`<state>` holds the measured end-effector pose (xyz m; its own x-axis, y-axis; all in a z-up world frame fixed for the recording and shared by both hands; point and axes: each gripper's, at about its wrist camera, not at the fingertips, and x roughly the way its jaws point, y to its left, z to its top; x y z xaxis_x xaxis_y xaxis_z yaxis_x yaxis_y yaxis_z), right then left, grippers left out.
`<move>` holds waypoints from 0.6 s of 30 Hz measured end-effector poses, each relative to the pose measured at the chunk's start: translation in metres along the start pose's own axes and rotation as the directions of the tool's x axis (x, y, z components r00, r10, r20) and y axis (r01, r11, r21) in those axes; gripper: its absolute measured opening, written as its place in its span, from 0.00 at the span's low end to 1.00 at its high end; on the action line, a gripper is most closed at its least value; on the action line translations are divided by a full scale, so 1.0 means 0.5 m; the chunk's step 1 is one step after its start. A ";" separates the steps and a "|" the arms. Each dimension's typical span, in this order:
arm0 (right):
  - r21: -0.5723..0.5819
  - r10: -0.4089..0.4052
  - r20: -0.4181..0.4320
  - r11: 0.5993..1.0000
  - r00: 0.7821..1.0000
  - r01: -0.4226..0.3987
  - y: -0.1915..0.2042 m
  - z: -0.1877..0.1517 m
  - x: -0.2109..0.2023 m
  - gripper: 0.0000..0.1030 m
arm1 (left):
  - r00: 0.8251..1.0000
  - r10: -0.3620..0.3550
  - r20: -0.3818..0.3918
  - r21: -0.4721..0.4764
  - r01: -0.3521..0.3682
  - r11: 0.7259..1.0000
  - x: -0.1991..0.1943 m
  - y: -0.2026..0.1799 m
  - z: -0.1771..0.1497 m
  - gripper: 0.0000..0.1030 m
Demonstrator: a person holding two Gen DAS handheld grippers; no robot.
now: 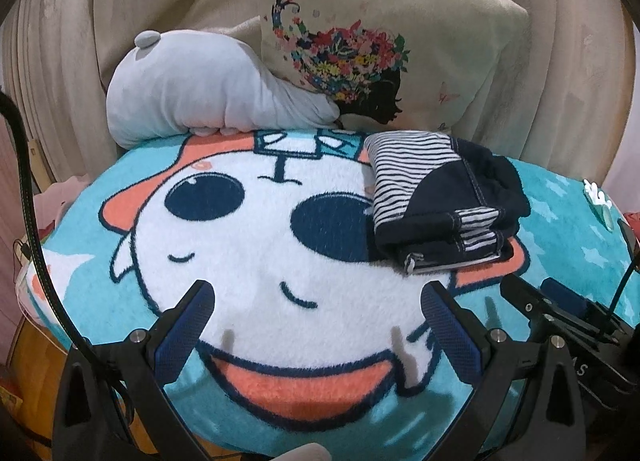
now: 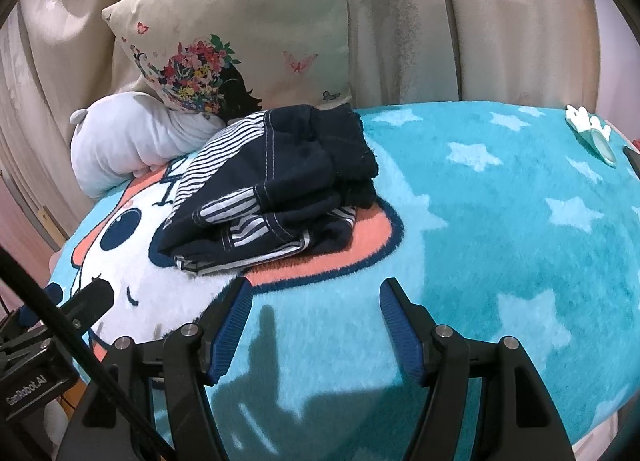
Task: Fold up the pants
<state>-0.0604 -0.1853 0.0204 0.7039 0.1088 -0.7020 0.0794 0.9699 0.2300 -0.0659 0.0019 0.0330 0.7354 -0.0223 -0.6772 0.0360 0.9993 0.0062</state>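
Observation:
The pants are dark navy with striped white panels and lie folded in a compact bundle on the teal cartoon blanket. In the right wrist view the same pants rest just beyond my right gripper. That gripper is open, blue pads apart, with nothing between them. My left gripper is also open and empty, hovering over the white cartoon face, with the bundle up and to its right. The right gripper's tip shows at the left wrist view's right edge.
A grey plush toy and a beige floral cushion lean against the curtain behind the blanket. A small white-and-teal object lies near the blanket's far right edge. A black cable hangs at the left.

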 end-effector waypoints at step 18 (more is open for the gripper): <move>0.011 0.003 -0.001 1.000 1.000 -0.003 -0.017 -0.007 0.019 0.72 | 0.987 -0.030 -0.161 -0.075 0.018 0.997 0.099 0.029 -0.035 1.00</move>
<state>-0.0567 -0.1915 0.0094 0.7031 0.1121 -0.7022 0.0848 0.9672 0.2394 -0.0409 0.0159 -0.0135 0.6158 -0.0473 -0.7865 -0.0016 0.9981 -0.0613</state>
